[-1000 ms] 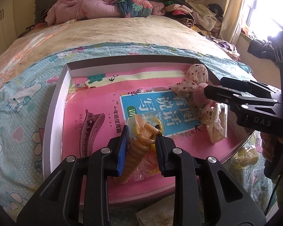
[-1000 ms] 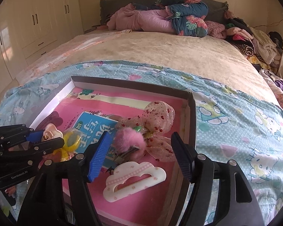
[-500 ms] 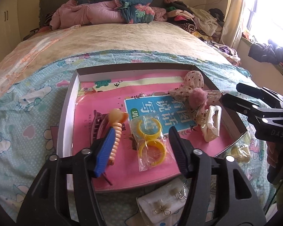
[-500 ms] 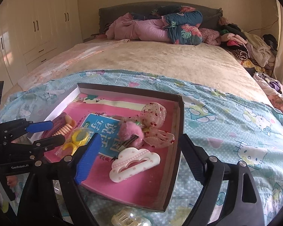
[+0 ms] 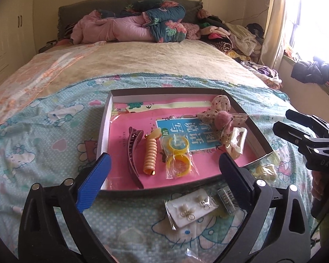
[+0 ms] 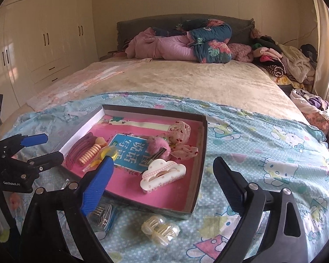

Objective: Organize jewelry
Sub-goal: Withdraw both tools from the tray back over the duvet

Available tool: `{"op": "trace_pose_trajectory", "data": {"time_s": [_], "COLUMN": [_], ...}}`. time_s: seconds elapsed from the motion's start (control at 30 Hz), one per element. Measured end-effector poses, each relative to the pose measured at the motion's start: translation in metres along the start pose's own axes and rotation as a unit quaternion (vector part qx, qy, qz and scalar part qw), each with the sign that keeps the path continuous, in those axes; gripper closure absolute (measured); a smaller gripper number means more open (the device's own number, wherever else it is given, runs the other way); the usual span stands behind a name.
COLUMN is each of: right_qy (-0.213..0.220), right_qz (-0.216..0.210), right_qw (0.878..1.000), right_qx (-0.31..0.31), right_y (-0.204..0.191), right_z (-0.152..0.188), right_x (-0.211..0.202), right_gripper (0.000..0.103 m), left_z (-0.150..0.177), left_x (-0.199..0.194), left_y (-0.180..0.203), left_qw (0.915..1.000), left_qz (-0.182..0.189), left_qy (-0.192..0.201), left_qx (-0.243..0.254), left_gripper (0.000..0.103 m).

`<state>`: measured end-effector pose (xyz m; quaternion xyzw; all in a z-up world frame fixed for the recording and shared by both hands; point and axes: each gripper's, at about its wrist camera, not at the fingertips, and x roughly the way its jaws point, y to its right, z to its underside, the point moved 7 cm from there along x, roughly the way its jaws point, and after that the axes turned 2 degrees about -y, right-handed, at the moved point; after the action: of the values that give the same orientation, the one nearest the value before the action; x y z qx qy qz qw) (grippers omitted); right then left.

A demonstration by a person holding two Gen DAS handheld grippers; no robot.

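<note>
A shallow box (image 5: pixel 104 127) lined in pink lies on the blue bedspread. It holds a dark red hair clip (image 5: pixel 132 153), an orange spiral tie (image 5: pixel 150 153), bagged yellow rings (image 5: pixel 177 155), a pink pompom bow (image 5: pixel 223 118) and a white cloud claw clip (image 6: pixel 162 173). My left gripper (image 5: pixel 164 164) hovers over the box's near edge, jaws opening, nothing between them. My right gripper (image 6: pixel 163 164) hangs above the box's near right corner, jaws also opening and empty.
On the bedspread in front of the box lie a bagged earring card (image 5: pixel 190 208), a small clear case (image 5: pixel 227 197) and a pale clear claw clip (image 6: pixel 160 228). Folded quilts (image 6: pixel 186 43) and heaped clothes (image 6: pixel 285 59) fill the bed's far end. Wardrobes (image 6: pixel 43 39) stand at the left.
The left gripper let go of the orange spiral tie, which now lies in the box, and drew back and up. The right gripper widened and also pulled back from the pompom bow.
</note>
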<state>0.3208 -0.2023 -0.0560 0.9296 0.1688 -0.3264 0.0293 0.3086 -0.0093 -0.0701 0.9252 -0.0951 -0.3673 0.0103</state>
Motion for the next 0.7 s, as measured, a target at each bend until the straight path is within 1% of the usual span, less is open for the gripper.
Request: {"op": "trace_pose_trajectory", "data": {"time_s": [0.27,0.57,0.7], "right_qy": [0.015,0.005,-0.002], "right_qz": [-0.004,-0.013,-0.018], "right_qw": [1.0,1.0,1.0], "right_qx": [-0.009,-0.016,-0.021], "right_y": [-0.012,-0.026,-0.034], "right_z": [0.01,0.034,0.044], "right_x": [-0.029,-0.041,-0.041], "right_gripper": [0.013,0.013,0.013], "left_z": [0.01,0.034,0.043], "left_x": [-0.026,-0.038,-0.044], "left_y": [0.0,0.003,0.003], "left_qw": [0.9998,0.9998,0.9999], "left_qz": [0.001,0.002,-0.003], "left_qy": [0.017,0.011,0.01], "left_qx": [-0.012,-0.016,-0.012], "left_gripper": [0.012,0.012,0.012]}}
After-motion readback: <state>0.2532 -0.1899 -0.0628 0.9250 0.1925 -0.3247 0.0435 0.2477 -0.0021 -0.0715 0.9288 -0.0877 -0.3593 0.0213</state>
